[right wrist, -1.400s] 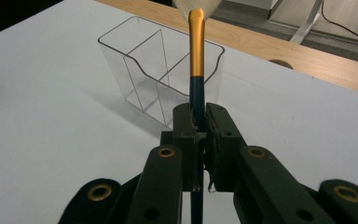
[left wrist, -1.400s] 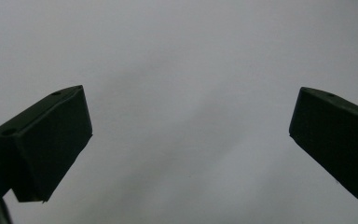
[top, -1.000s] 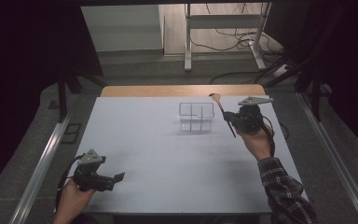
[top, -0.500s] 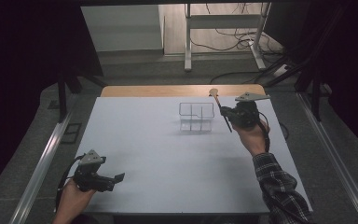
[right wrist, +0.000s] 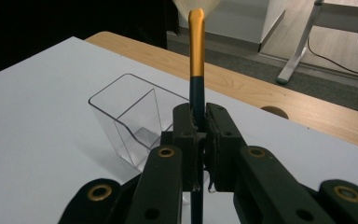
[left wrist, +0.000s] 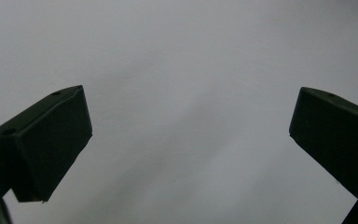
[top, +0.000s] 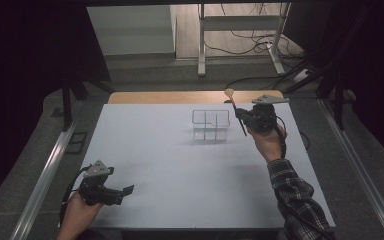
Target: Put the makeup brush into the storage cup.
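Right tongs [right wrist: 199, 140] clench an upright orange-and-navy brush [right wrist: 196, 70] just right of the clear divided plastic organizer [top: 210, 123] near the surface's far edge; left tongs [left wrist: 186, 140] sit released.

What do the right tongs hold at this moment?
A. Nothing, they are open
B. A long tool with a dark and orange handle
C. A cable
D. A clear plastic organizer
B: the right tongs are shut on the long tool, beside the clear organizer.

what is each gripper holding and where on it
The right gripper is shut on a spoon, clamped on its dark lower handle below the orange part. The left gripper is open, holding nothing.
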The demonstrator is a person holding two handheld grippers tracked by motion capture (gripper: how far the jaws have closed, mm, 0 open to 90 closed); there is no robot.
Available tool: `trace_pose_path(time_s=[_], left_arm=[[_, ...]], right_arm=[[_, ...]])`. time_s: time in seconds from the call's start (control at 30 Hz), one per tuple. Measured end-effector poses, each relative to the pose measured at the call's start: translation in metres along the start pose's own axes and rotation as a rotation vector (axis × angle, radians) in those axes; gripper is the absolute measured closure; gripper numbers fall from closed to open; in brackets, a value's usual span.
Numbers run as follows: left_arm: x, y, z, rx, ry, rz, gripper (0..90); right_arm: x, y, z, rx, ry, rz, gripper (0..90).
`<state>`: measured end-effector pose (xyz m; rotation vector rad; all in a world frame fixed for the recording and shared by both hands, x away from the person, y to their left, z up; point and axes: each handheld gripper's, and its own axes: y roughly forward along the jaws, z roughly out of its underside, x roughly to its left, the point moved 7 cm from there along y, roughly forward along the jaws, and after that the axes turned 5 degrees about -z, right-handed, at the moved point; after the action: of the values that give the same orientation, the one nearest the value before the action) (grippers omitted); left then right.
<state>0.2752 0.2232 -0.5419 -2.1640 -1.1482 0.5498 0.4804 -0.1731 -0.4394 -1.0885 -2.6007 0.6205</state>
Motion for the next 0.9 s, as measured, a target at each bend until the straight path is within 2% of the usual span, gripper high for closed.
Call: trace_pose_path(time_s=[0.53,0.9], left_arm=[[-0.001,-0.001,-0.001,-0.015,-0.006,0.008,0.0],[0.000,0.000,0.000,-0.003,0.020,-0.009,0.0]], right_arm=[[0.000,0.014,-0.011,-0.038,-0.016,0.007,83.5],[-0.002,0.022,-0.021,-0.061,-0.022,0.015,83.4]])
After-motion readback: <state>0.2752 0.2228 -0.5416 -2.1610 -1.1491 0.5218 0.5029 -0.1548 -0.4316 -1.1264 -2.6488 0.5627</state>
